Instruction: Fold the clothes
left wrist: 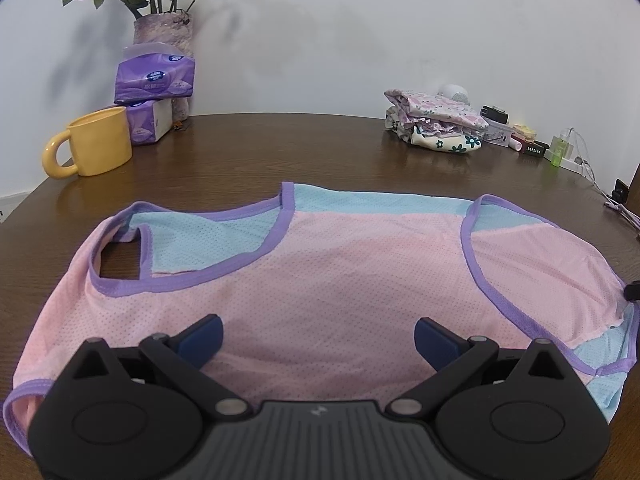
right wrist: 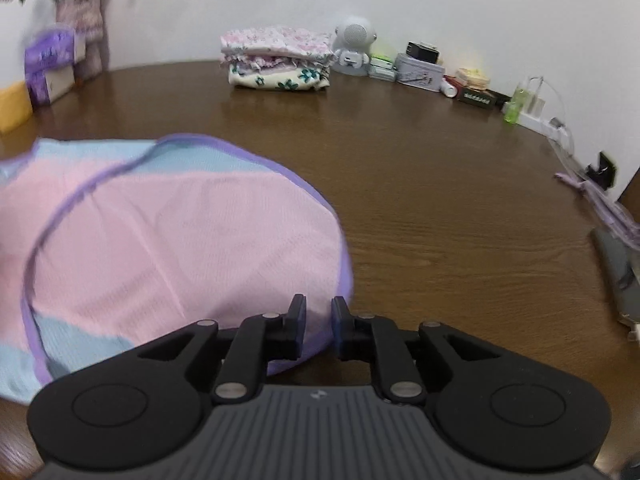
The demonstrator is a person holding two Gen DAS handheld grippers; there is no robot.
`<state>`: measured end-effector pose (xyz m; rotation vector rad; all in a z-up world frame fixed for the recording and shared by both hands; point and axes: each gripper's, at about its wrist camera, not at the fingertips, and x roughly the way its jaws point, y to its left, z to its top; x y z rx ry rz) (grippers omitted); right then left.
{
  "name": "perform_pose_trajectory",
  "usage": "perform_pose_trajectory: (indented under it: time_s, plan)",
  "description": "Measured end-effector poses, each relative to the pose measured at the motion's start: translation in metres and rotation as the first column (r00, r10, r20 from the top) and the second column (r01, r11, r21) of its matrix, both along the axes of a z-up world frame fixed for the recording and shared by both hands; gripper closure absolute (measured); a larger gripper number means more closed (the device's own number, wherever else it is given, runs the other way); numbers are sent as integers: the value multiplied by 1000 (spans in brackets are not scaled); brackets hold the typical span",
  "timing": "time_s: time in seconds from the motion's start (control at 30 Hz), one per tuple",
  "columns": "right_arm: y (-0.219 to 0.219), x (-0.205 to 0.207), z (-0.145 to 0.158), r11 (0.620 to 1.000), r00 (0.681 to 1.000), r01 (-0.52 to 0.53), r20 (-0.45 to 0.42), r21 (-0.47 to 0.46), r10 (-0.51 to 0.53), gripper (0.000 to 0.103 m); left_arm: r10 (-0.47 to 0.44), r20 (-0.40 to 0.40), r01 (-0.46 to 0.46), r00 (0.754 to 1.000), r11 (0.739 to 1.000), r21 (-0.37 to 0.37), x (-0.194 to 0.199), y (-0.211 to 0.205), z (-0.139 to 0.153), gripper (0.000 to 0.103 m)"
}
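Brown wooden table (left wrist: 320,148) is seen under both claws. Left gripper (left wrist: 318,334), spread wide and empty, is held over the pink-and-blue mesh vest (left wrist: 320,280); right gripper (right wrist: 319,326), nearly closed, appears pinched on its purple hem. Folded clothes (right wrist: 276,58) are stacked behind. Judged mid-fold: the hem would need carrying across.

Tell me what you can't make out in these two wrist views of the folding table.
- Left wrist view: the near hem of the pink mesh top is hidden behind the left gripper.
- Right wrist view: whether the right gripper pinches the cloth edge is unclear; motion blur.
- Right wrist view: the yellow mug is cut off by the left edge.
- Both views: print on the small boxes is too small.
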<state>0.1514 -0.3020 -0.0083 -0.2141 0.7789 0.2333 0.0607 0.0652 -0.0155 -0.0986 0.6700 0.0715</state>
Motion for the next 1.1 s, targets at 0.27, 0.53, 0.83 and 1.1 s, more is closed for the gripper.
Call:
perform_pose_trajectory:
  time_s: [0.27, 0.53, 0.83, 1.1]
  plan:
    - [16, -44, 26, 944, 957, -281, -30, 175, 290, 68, 11, -11, -12, 1000, 999, -42, 1, 5, 3, 1]
    - [26, -45, 14, 908, 906, -402, -93, 117, 413, 70, 50, -29, -51, 998, 998, -39, -7, 7, 6, 1]
    - [14, -47, 26, 845, 844, -509, -98, 164, 527, 66, 43, -20, -43, 999, 999, -32, -50, 6, 29, 3]
    - [32, -71, 26, 722, 722, -691, -15, 43, 692, 32, -50, -59, 50, 997, 999, -4, -108, -23, 38, 17]
